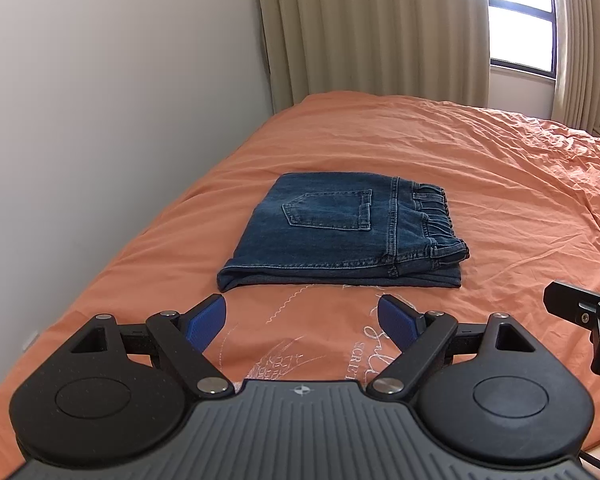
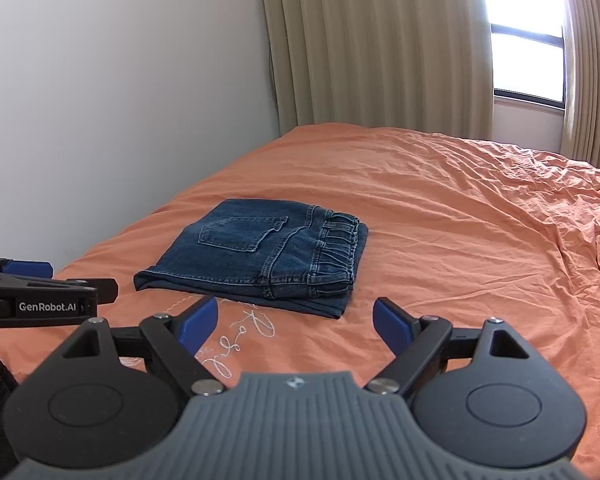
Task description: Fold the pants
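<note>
The left gripper (image 1: 302,320) has its blue-padded jaws spread wide, holding nothing; the right gripper (image 2: 296,322) is likewise wide apart and empty. Both hover over the near edge of the orange wrinkled bedspread (image 1: 480,184). Just beyond them lie the dark blue denim pants (image 1: 340,232), folded into a compact rectangle nearer the bed's left, wall-side edge, waistband probably facing right. Open bedspread stretches right and beyond.

We see bed (image 1: 440,152) under wrinkled orange cover, pale embroidered script near front edge; folded blue jeans (image 1: 340,236) lie flat on it, back pocket up.
</note>
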`<state>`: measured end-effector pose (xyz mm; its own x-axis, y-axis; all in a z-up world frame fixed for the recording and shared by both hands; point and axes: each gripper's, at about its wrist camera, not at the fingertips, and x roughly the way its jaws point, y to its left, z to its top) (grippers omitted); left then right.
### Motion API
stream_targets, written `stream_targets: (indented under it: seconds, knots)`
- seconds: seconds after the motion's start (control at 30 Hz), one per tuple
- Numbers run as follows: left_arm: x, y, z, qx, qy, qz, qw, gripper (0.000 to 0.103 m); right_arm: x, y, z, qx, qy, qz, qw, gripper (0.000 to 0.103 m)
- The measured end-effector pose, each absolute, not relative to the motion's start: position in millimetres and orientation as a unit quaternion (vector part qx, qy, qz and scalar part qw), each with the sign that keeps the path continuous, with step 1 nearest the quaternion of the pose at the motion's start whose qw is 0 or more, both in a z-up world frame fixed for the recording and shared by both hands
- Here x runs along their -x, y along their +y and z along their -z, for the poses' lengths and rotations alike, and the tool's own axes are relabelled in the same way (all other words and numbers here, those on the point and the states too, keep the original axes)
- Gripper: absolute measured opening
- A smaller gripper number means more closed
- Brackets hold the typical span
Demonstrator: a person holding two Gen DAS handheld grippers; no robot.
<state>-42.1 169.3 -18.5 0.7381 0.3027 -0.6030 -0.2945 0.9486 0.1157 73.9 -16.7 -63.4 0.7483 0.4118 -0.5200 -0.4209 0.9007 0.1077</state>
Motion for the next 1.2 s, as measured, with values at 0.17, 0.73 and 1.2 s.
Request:
stream_targets:
  seconds: [0.17,0.73,1.2]
  knots:
    - [42.3,168.4,17.5,-0.010,0.323,-0.160,0.933,0.100,-72.5,-16.0,63.2,0.015,0.272,-0.224,0.936,0.081]
    - [44.1,169.2,14.1,-0.012,0.319,-0.159,0.934,0.100,-72.7,-16.6,59.8,0.005,0.274,-0.229,0.934,0.081]
    - [49.0,162.0,10.7,-0.009,0.308,-0.154,0.939,0.100,-71.3,-18.6,63.0,0.002,0.282,-0.214,0.935,0.081]
